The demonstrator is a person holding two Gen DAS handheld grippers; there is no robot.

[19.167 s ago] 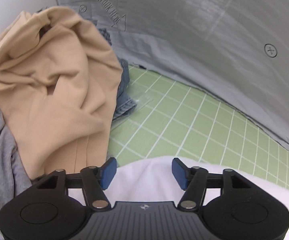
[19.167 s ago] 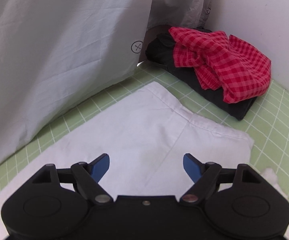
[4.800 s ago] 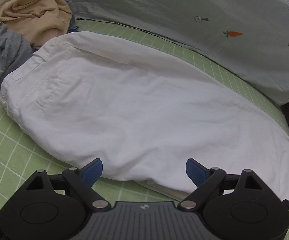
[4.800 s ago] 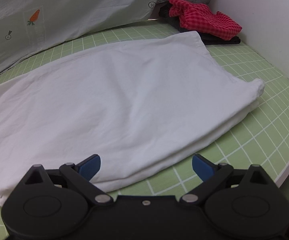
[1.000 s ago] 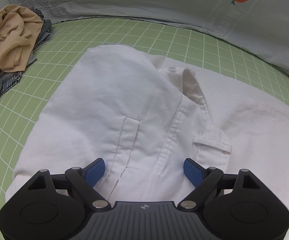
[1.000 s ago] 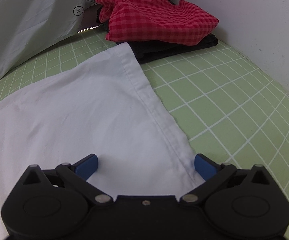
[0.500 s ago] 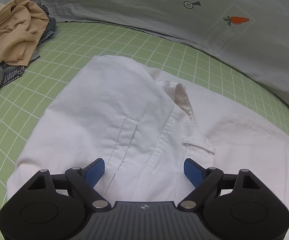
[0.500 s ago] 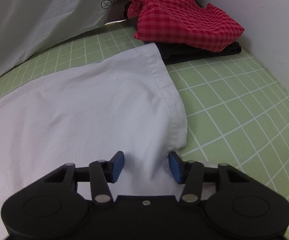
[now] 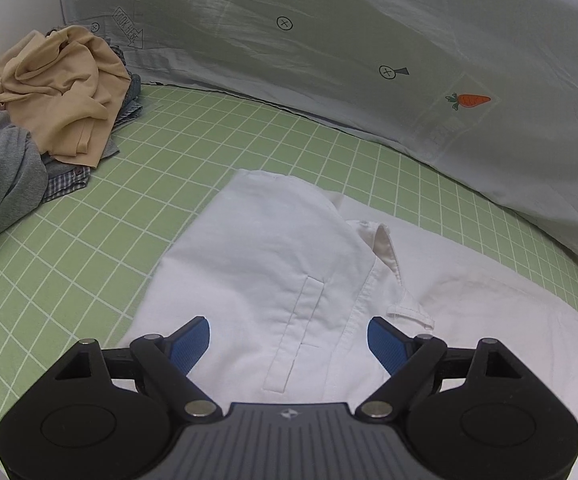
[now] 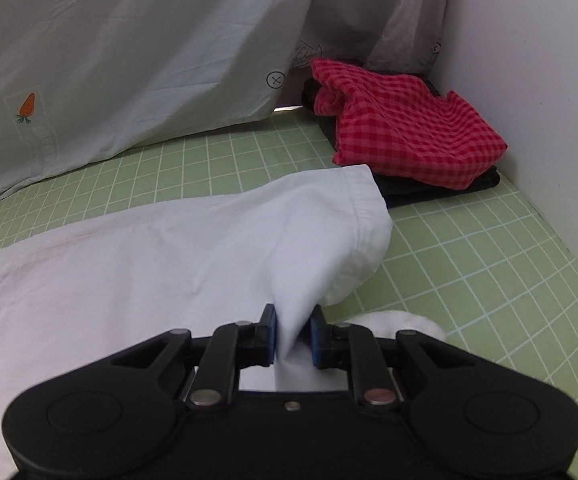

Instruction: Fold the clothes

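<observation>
Since a second ago the right claw (image 10: 293,334) has clamped onto the white trousers' (image 10: 169,256) hem; left claw (image 9: 289,338) hovers wide above the waistband.

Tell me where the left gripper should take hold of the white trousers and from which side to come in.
Grip the waistband end of the white trousers, at the stitched band beside the belt loop, likely the firmest edge. Come from the near side, jaws straddling that edge, since the open left gripper already hovers over it. The right gripper is shut on the hem end, so this mirrors it for a fold.
</observation>
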